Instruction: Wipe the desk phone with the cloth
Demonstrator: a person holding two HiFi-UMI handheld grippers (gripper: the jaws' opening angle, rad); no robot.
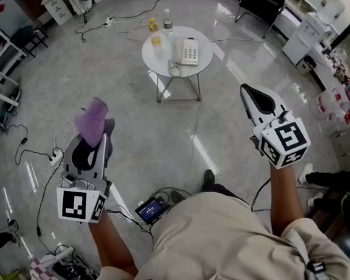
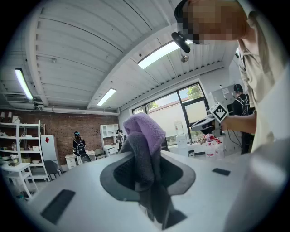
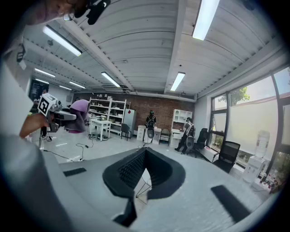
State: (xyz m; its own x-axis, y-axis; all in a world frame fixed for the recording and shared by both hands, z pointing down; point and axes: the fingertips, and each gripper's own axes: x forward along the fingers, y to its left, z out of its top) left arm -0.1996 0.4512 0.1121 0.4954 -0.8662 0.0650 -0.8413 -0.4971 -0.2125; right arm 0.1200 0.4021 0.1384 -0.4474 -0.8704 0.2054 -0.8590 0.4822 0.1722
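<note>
carrying the cloth (image 1: 92, 119) pinched in the left gripper (image 1: 101, 134), far from the table (image 1: 152, 64); the right gripper (image 1: 249, 92) is closed on nothing. next, walk to the desk phone (image 1: 186, 51) on it.

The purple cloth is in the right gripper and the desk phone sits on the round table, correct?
No: the left gripper holds the purple cloth, as the head view shows. The desk phone does sit on the round table.

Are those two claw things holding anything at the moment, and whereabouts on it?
The left gripper is shut on the purple cloth, pinching it in a bunch, with one end sticking out past the tips. The right gripper is shut and empty.
</note>
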